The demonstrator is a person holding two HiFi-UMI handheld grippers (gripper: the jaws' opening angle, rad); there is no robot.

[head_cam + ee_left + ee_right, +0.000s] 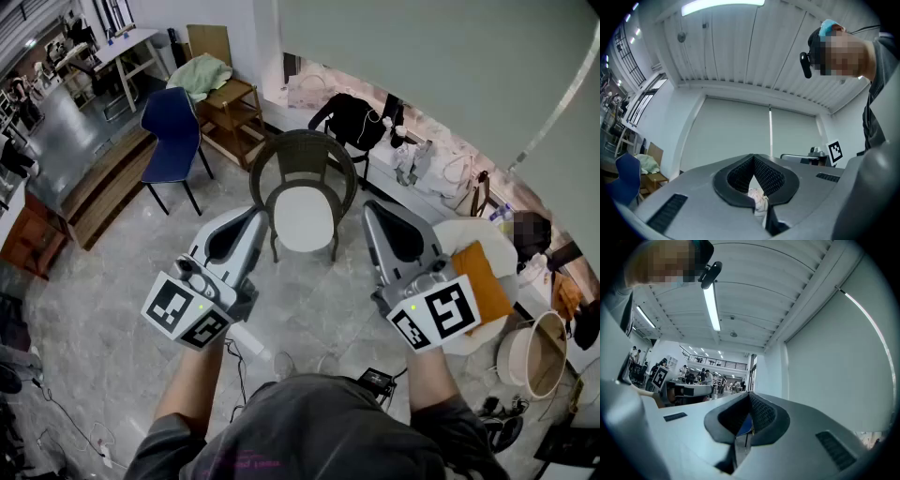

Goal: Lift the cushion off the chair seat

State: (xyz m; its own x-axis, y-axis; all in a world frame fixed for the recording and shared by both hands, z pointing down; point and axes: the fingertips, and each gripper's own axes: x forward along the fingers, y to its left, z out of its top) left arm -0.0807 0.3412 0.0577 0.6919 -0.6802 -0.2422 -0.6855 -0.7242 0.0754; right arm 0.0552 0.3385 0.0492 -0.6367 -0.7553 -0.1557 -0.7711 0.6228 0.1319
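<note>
1. The cushion lies flat on the seat of the dark wicker chair. In the head view it is ahead of you and lower, between your two grippers.
2. The cushion looks nearly round, so no long axis seems to dictate the approach. The chair back closes off its far edge, while the near edge faces you and is open.
3. In the head view your left gripper shows just beside the cushion's left edge. Your right gripper stands a little further off on the other side. Neither touches the cushion or the chair. The left looks slightly nearer, though depth is hard to judge from above.
4. Both gripper views look at wall and ceiling and show no cushion. You will likely need to tip both noses down and bring them in before anything can be gripped.
5. The left jaws are fully together, pad against pad, and hold nothing. Only background shows in the slit below them.
6. The right jaws are closed just as tightly and are empty too.
7. Both pairs would have to open before they can take the cushion's edges.
</note>
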